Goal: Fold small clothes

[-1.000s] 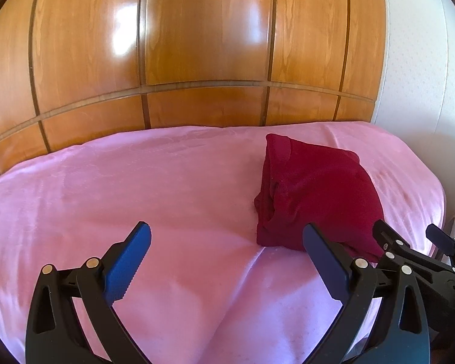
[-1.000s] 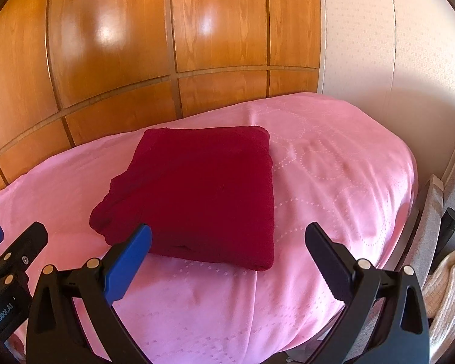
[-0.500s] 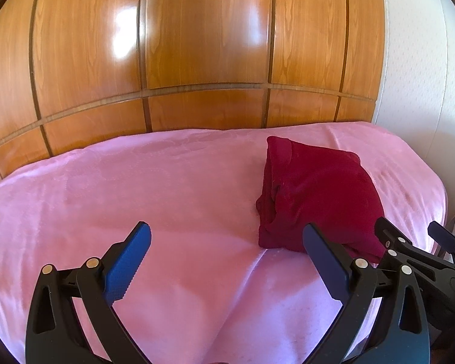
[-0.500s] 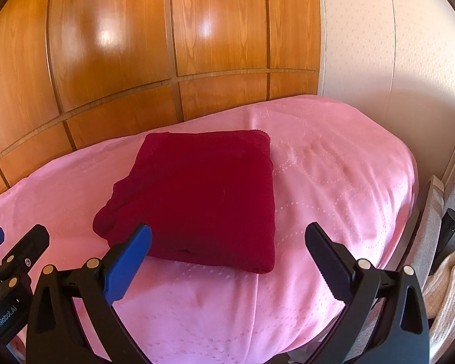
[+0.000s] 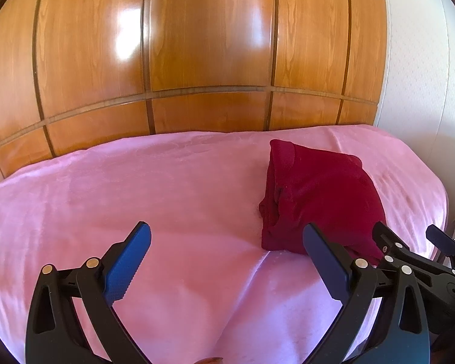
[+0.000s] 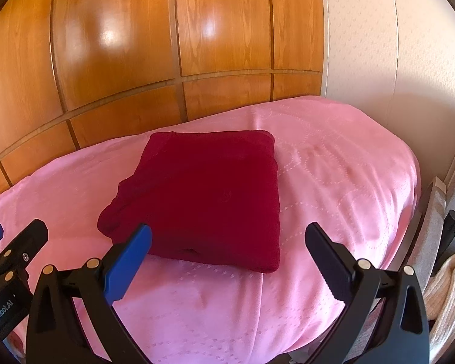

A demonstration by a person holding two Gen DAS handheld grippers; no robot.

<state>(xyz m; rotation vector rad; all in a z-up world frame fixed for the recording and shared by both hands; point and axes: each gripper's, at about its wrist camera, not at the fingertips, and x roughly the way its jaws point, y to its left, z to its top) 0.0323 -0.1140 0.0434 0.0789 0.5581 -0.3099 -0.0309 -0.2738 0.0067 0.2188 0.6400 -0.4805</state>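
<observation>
Right gripper (image 5: 415,239) hides the folded garment's (image 5: 318,194) near corner.

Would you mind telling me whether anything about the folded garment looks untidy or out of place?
Mostly tidy: the dark red garment lies folded flat on the pink bedspread. Only its left edge looks loose, where bunched layers bulge out instead of lining up.

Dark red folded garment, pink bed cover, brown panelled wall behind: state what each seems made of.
Dark red folded garment: soft matte fabric, probably fleece or thick knit; it reflects no light and its folds are plump.
Pink bed cover: smooth cloth with slight sheen, stitched dotted circles, likely quilted.
Brown panelled wall: wood or wood veneer, glossy lacquer; grain lines and bright glare patches show.
</observation>
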